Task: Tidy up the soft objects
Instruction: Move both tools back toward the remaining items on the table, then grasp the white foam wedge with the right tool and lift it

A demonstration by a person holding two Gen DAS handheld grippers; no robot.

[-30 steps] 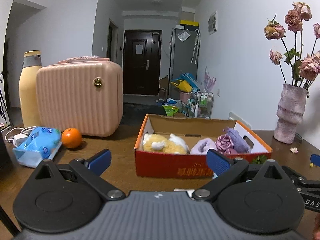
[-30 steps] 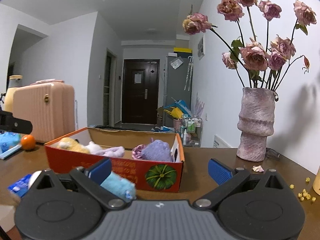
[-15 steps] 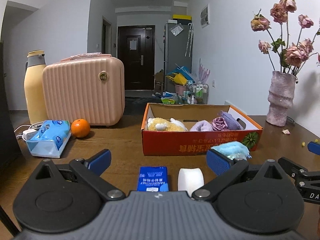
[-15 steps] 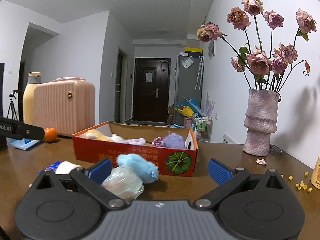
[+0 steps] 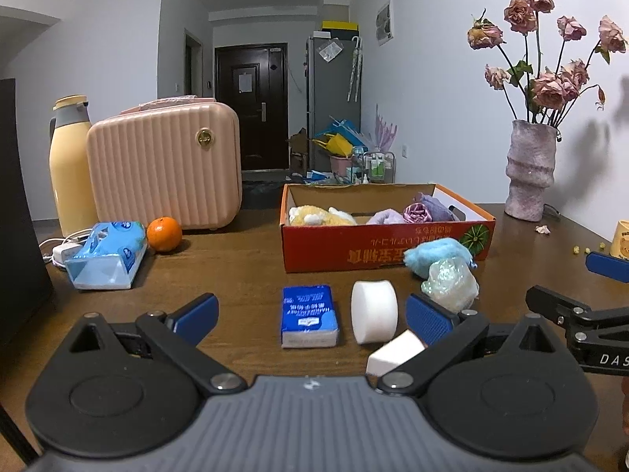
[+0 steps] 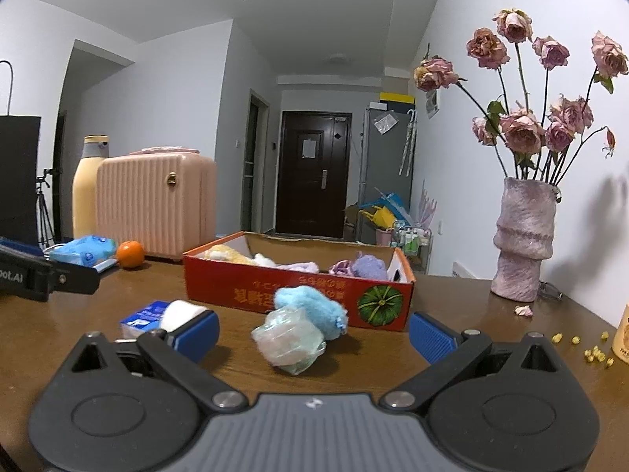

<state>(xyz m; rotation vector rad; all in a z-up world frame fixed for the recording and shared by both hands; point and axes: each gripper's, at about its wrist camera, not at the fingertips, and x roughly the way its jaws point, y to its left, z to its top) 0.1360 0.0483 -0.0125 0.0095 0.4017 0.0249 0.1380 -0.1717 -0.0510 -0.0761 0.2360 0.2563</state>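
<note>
Soft light-blue plush toy (image 6: 310, 308) sits centre frame on the brown wooden bench (image 6: 452, 303), touching the front wall of the orange cardboard box (image 6: 298, 295) (box already holds yellow, lilac and purple soft items). Crinkly clear-wrapped bundle (image 6: 289, 340) lies just in front of the plush, touching it. Left of those: white foam cylinder (image 5: 373, 310), blue tissue pocket pack (image 5: 308, 314), and a white foam wedge (image 5: 393, 352) lower centre, partly hidden behind the left gripper.

Left gripper (image 5: 310, 316): fingers spread wide, holding nothing, low over the bench. Right gripper (image 6: 312, 332): fingers spread too, empty, the bundle between them in frame.

Left side of frame: pink ribbed hard case (image 5: 165, 165), yellow thermos jug (image 5: 70, 165), orange fruit (image 5: 164, 233), blue wet-wipes pack (image 5: 106, 253). Right side: mauve vase of dried roses (image 5: 528, 169).
</note>
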